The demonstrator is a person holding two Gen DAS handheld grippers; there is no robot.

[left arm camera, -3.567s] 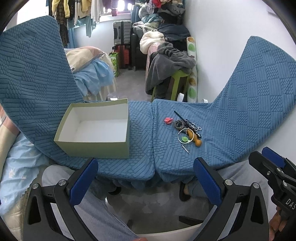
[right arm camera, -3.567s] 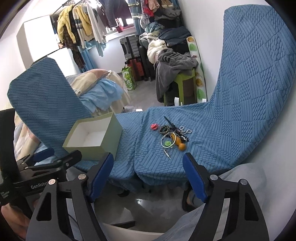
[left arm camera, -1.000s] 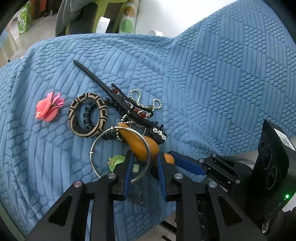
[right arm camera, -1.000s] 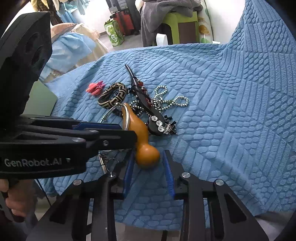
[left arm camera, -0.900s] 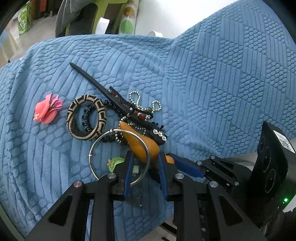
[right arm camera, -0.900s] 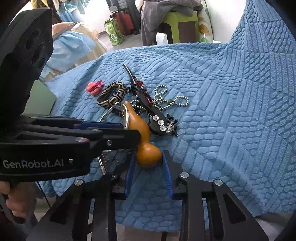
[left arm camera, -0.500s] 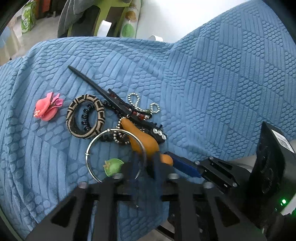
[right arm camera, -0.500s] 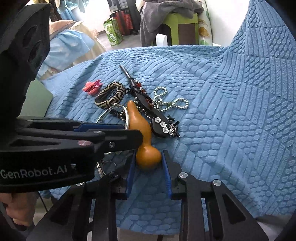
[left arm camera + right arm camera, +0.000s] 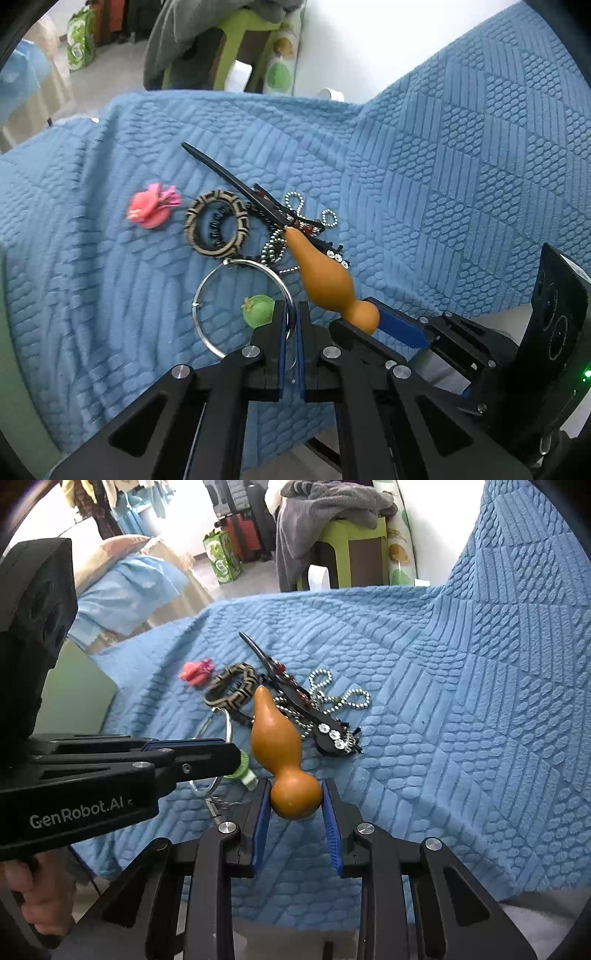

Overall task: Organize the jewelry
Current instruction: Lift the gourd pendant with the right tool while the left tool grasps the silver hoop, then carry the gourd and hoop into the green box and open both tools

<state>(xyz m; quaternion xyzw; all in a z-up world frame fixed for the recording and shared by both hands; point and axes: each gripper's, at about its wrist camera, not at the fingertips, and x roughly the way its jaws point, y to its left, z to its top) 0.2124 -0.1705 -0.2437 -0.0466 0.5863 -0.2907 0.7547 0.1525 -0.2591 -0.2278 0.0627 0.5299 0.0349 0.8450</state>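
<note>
Jewelry lying heaped on the blue quilted cover (image 9: 424, 177), being picked apart piece by piece; right tongs (image 9: 295, 805) clamping the orange gourd pendant (image 9: 284, 753) by its bulb, likely steadying it; left tongs (image 9: 291, 325) pinching shut on the silver bangle (image 9: 221, 280) rim, apparently freeing it from the tangle.

white wall (image 9: 388, 48), green stool (image 9: 351, 550) under grey clothes (image 9: 317, 513), grey floor (image 9: 110, 66).
</note>
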